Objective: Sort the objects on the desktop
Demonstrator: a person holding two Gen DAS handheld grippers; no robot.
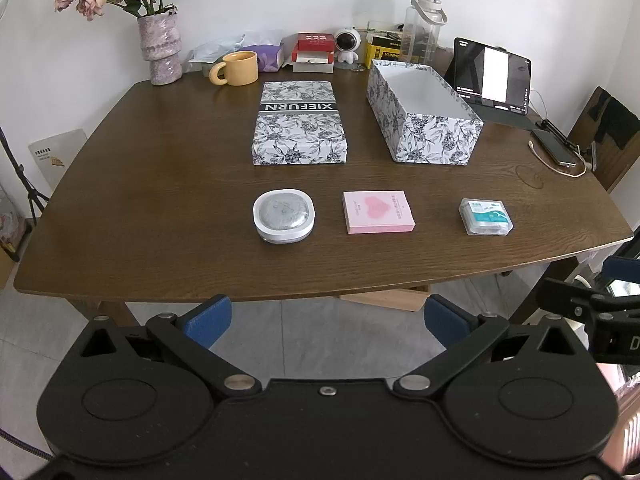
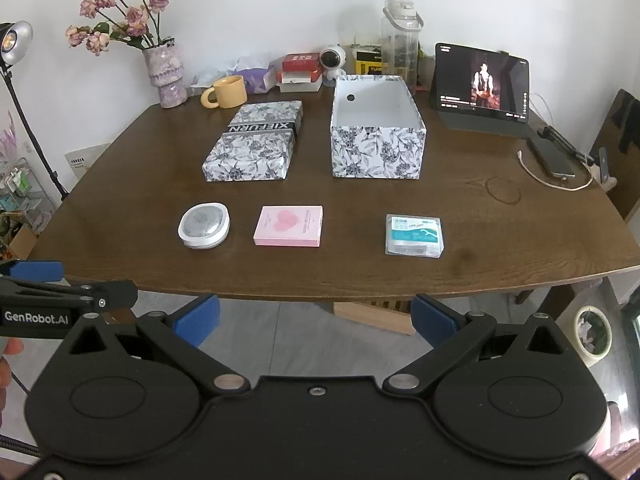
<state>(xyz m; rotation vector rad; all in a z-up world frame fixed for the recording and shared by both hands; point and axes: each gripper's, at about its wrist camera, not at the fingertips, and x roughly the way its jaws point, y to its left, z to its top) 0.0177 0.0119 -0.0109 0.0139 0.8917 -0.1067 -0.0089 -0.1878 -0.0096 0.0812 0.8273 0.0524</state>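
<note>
- Left gripper (image 1: 328,316) and right gripper (image 2: 316,314): both spread wide, holding nothing, hanging off the table's (image 1: 160,184) near edge, low in frame.
- Mid-frame row, well apart, likely laid out for picking: white round case (image 1: 284,216), pink box (image 1: 378,213), floss pack (image 1: 485,217).
- Behind them: open floral box (image 1: 420,114), probably the destination; its lid (image 1: 300,124) beside it.
- Mug (image 1: 236,68), vase (image 1: 160,48), tablet (image 1: 492,76) sit along the back; nothing blocks the reach.

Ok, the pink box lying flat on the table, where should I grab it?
Come from above and pinch the pink box across its two long edges. It lies flat and thin, so only its narrow sides offer a hold, and the table around it is bare.
</note>
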